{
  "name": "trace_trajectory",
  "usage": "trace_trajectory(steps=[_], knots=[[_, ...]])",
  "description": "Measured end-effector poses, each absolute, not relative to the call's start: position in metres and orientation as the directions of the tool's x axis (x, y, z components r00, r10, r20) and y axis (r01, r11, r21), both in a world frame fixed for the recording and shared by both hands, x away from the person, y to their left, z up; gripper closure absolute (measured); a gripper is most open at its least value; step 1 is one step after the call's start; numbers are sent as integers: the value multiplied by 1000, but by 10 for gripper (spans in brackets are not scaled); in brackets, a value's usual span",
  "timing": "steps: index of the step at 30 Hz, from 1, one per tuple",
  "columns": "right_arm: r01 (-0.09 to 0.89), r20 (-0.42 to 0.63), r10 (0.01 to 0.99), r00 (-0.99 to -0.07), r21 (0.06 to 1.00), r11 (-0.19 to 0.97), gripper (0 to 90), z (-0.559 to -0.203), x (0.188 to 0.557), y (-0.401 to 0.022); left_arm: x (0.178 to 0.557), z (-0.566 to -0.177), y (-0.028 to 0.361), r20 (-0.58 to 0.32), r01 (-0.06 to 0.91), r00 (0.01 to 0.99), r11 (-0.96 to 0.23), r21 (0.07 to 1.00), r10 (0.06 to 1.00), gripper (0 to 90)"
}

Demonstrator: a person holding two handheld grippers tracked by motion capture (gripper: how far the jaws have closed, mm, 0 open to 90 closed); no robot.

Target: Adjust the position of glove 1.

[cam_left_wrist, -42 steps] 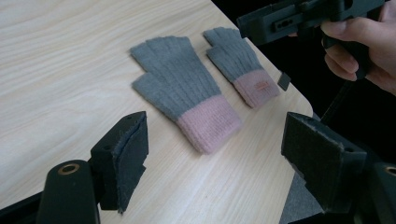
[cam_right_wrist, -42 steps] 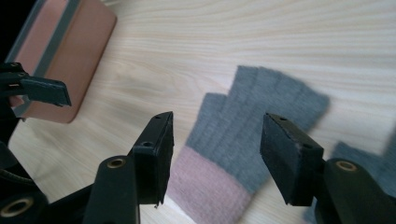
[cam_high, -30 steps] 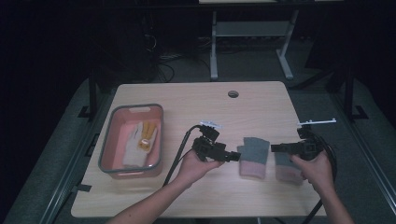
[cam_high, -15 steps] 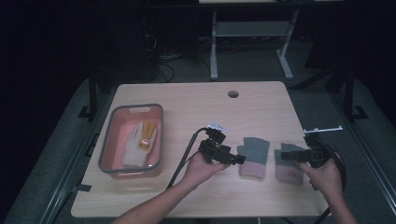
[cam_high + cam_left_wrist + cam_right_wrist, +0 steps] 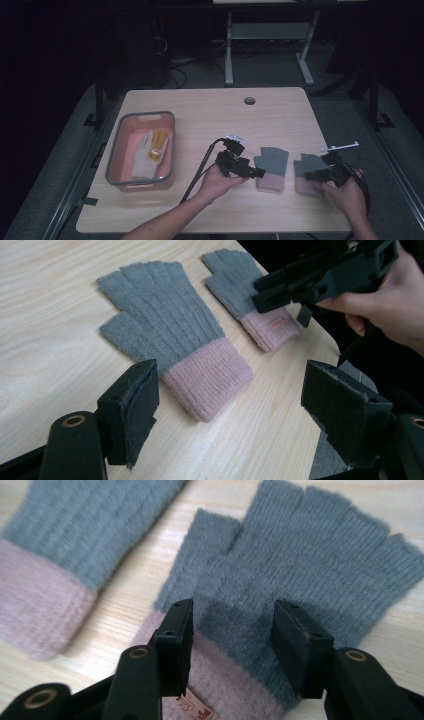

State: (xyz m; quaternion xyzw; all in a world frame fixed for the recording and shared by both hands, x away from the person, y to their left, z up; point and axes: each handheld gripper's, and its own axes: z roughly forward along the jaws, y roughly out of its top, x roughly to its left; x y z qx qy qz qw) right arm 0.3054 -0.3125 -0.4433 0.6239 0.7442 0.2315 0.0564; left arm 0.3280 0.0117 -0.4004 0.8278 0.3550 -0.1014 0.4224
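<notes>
While its jaws close, right claw (image 5: 232, 645) straddles right glove (image 5: 300, 570).

On the light wooden table (image 5: 210, 120), a pink rectangular plastic tub with a grey rim (image 5: 116, 150) stands toward the left edge. In it lie a white fabric glove (image 5: 141, 159) and, just to its right, a yellow-and-white fabric glove (image 5: 159, 143). Two grey knitted fingerless gloves with pink cuffs lie flat on the right half, near the front edge: the left knitted glove (image 5: 271, 167) and the right knitted glove (image 5: 306, 172), side by side and apart, cuffs toward the person. A round cable hole (image 5: 249, 100) sits near the far edge.
</notes>
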Motion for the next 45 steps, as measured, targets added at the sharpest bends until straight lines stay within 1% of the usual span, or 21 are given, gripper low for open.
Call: trace_trajectory(steps=[5,8,13,19,28,35,39,45], knots=[[897,156,962,-226,418,142,587,-445,305,-306,328,-401,12,-465,673,728,-396,625,503,230],[899,154,964,-219,416,138,637,-445,306,-305,328,-401,12,-466,676,725,-393,624,507,230],[898,148,965,-218,419,139,777,-446,306,-303,328,-403,13,-469,677,724,-389,625,506,231],[904,174,966,-193,413,106,839,-446,307,-305,327,-404,16,-468,681,719,-387,622,513,232],[907,221,961,-167,416,62,856,-438,307,-308,328,-404,19,-468,682,717,-384,622,517,231],[898,248,952,-180,437,56,855,-420,306,-300,328,-402,22,-465,681,716,-374,629,520,232],[890,257,945,-202,452,68,855,-410,307,-291,327,-402,23,-468,683,714,-372,629,520,231],[887,270,936,-224,455,82,854,-405,312,-274,328,-403,26,-469,685,712,-369,628,523,231]])
